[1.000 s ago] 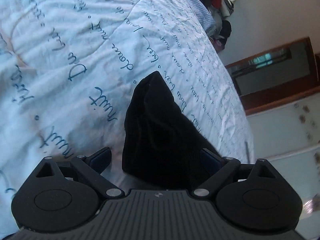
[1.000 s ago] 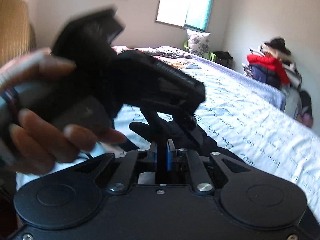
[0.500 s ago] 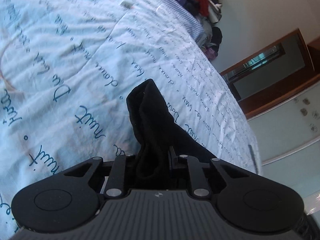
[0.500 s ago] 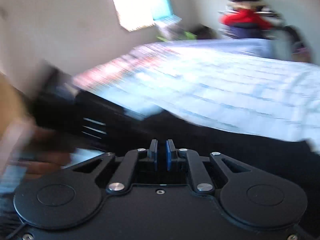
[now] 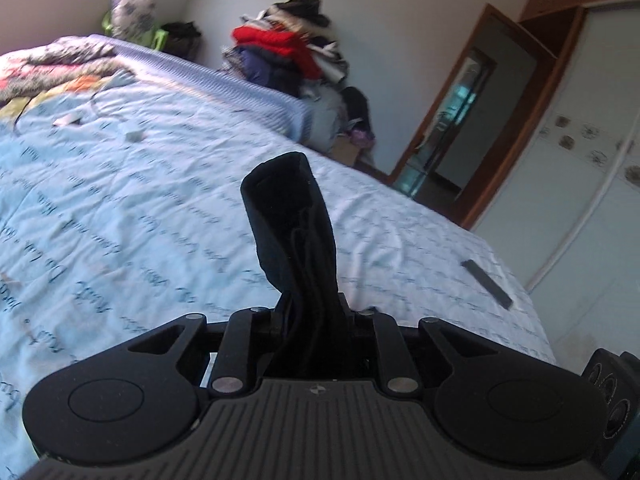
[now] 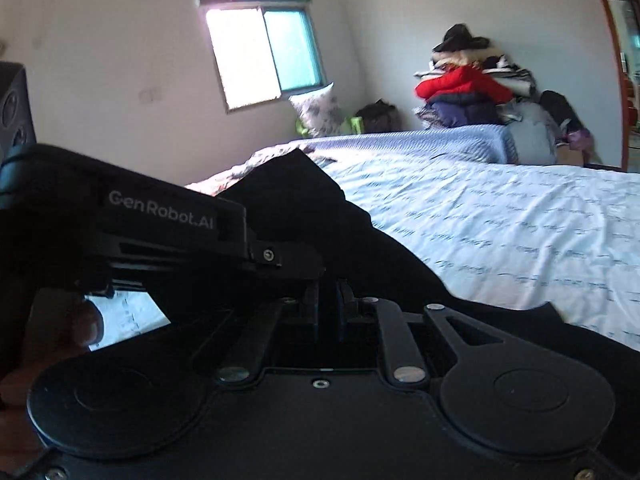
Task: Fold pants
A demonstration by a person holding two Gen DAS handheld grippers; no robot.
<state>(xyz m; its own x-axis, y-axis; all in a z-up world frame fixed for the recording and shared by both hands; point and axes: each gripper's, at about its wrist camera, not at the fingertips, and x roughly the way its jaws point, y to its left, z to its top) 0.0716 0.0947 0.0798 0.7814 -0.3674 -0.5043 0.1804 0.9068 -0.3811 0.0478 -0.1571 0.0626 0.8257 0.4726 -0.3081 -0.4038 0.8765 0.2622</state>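
Observation:
The black pants (image 5: pixel 292 220) stick up as a bunched fold from my left gripper (image 5: pixel 310 312), which is shut on them above the pale blue bedspread (image 5: pixel 120 208). In the right wrist view my right gripper (image 6: pixel 328 304) is shut on the black pants (image 6: pixel 320 216) too. The left gripper's body (image 6: pixel 160 220), marked GenRobot.AI, sits close at the left, touching or nearly touching the same cloth. The rest of the pants spreads dark under the right gripper.
A pile of clothes with a red jacket (image 5: pixel 280 48) stands past the bed's far side. A dark flat remote-like object (image 5: pixel 486 278) lies near the bed's right edge. A wardrobe (image 5: pixel 560 160) and doorway are at the right. A window (image 6: pixel 264 56) is behind.
My left gripper closed on the pants and tilted up, so its view swung from the bedspread to the room. My right gripper stayed shut while its view swept sideways.

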